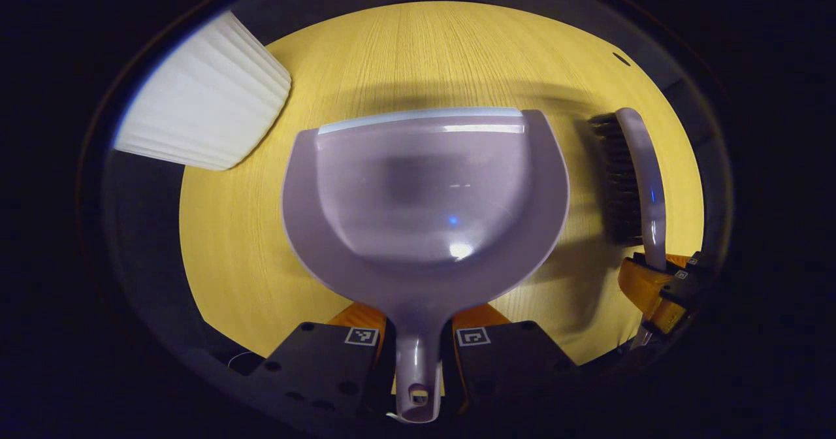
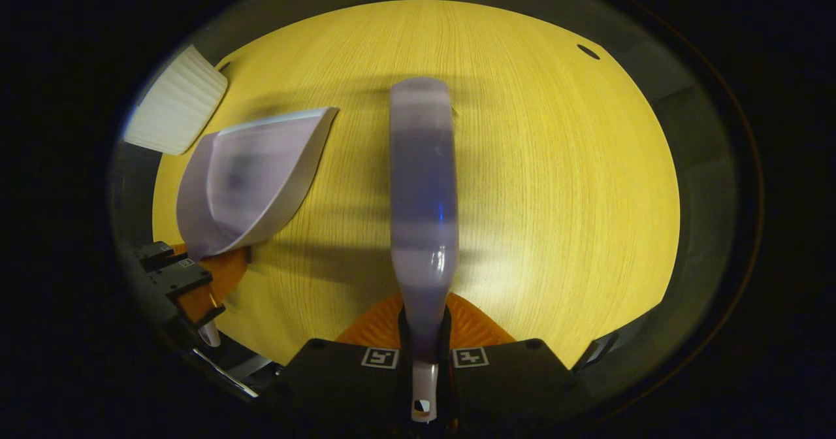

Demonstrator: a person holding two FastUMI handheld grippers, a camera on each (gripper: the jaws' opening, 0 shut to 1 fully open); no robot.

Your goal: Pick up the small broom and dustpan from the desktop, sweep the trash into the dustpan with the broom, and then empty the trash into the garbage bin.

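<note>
Wooden desktop point(image 1: 418, 53): my left gripper point(image 1: 418, 351) clamps dustpan point(image 1: 424, 191), right gripper point(image 2: 424, 354) clamps broom point(image 2: 421, 191); keep pan level toward bin point(image 1: 202, 93) far left

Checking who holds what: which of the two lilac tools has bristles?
The broom, held by the right tool: dark bristles line one side. The dustpan, in the left tool, is a bare scoop.

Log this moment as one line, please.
left tool: shut on lilac plastic dustpan | right tool: shut on lilac plastic broom | white ribbed bin: beside dustpan | trash: none seen
</note>
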